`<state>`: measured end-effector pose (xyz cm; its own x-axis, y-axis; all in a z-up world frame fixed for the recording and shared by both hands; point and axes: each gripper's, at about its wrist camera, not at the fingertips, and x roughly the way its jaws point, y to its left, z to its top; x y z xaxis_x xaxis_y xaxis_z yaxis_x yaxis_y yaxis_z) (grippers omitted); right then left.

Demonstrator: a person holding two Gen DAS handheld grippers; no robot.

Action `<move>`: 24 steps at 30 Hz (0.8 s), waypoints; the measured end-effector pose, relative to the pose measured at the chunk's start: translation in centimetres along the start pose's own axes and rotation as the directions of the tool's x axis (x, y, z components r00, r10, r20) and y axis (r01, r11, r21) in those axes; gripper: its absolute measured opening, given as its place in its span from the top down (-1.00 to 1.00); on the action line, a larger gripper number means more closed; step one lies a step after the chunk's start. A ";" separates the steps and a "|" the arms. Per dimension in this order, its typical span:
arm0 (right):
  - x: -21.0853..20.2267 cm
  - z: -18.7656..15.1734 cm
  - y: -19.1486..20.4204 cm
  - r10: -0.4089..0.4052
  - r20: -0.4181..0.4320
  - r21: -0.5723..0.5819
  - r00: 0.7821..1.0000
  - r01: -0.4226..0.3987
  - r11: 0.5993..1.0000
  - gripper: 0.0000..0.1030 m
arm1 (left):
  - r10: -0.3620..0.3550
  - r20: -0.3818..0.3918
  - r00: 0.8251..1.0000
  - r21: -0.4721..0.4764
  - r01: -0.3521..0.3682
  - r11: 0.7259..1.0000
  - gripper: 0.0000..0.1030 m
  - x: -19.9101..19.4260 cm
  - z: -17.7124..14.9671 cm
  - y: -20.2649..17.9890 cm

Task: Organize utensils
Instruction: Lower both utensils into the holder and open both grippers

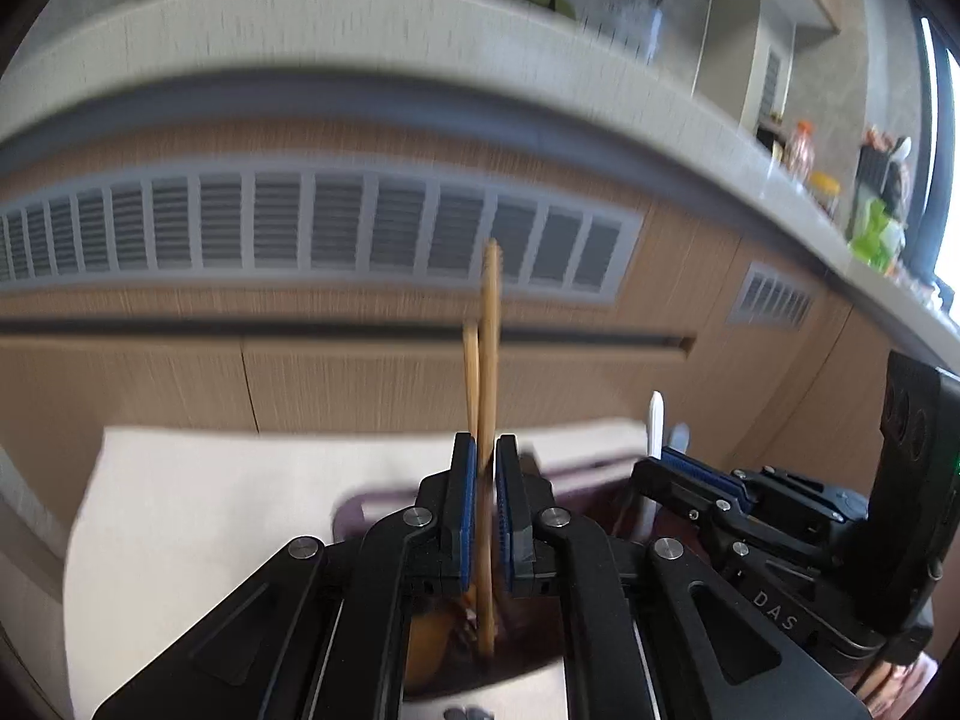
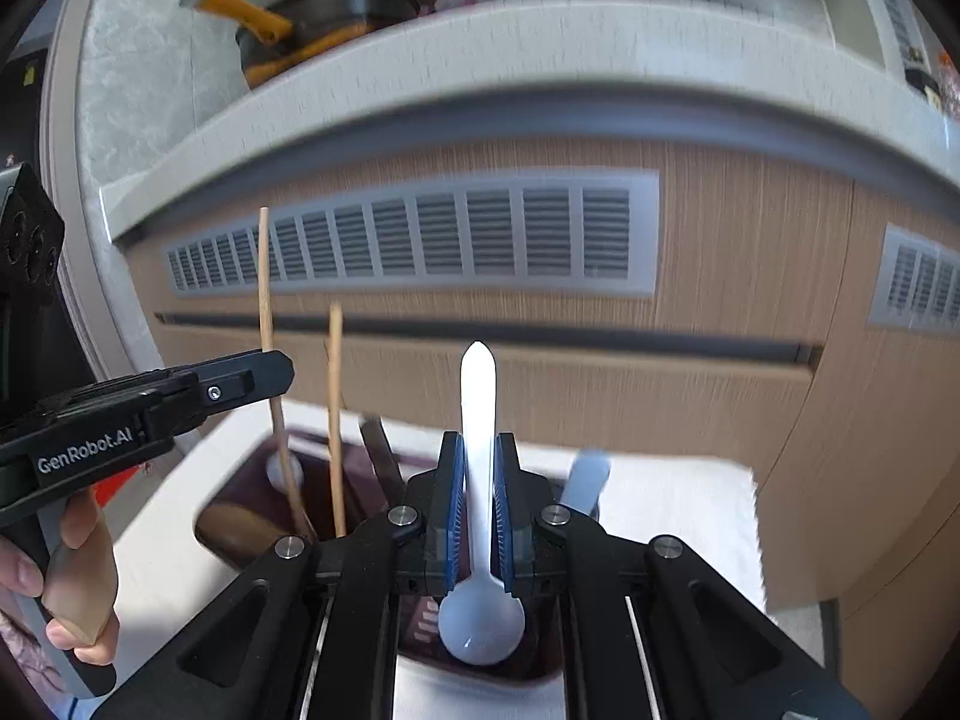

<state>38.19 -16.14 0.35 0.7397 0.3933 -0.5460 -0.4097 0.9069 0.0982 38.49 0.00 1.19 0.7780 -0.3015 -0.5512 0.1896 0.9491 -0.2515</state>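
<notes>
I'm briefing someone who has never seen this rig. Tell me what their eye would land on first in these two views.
First, the white spoon standing upright, handle up, clamped in the right gripper at the centre of its view, bowl low over a dark tray on a white cloth. Next, the wooden chopsticks pinched upright in the left gripper. Behind both runs a wooden cabinet front with grey vent grilles.

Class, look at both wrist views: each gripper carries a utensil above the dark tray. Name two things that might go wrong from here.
1. The left gripper pinches two chopsticks at uneven heights; one might slip out.
2. The white spoon stands upright in the right gripper, bowl low over the dark tray; it may knock the utensils already standing there.
</notes>
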 end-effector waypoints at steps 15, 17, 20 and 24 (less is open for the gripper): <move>-6.2 -5.6 2.1 -0.079 -0.054 -0.023 0.995 0.078 0.997 -0.40 | 0.165 -0.179 0.970 0.031 -0.162 0.986 0.04 -7.3 -7.4 -0.7; -6.7 -6.5 3.1 -0.098 -0.074 -0.066 0.992 0.093 0.993 -0.56 | 0.196 -0.206 0.959 0.049 -0.190 0.981 -0.09 -8.3 -8.8 -0.2; -7.2 -8.0 4.3 -0.101 -0.101 -0.100 0.990 0.091 0.991 -0.91 | 0.230 -0.245 0.942 0.059 -0.222 0.973 -0.28 -9.7 -11.2 0.7; -6.7 -9.8 5.3 -0.105 -0.162 -0.108 0.981 0.088 0.990 -0.97 | 0.243 -0.311 0.919 0.068 -0.234 0.970 -0.33 -10.8 -14.2 1.6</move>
<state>25.83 -15.43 -3.59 0.6822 0.2661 -0.6810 -0.3981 0.9164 -0.0408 21.92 3.47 -4.54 0.5751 -0.0746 -0.8147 0.0428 0.9972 -0.0611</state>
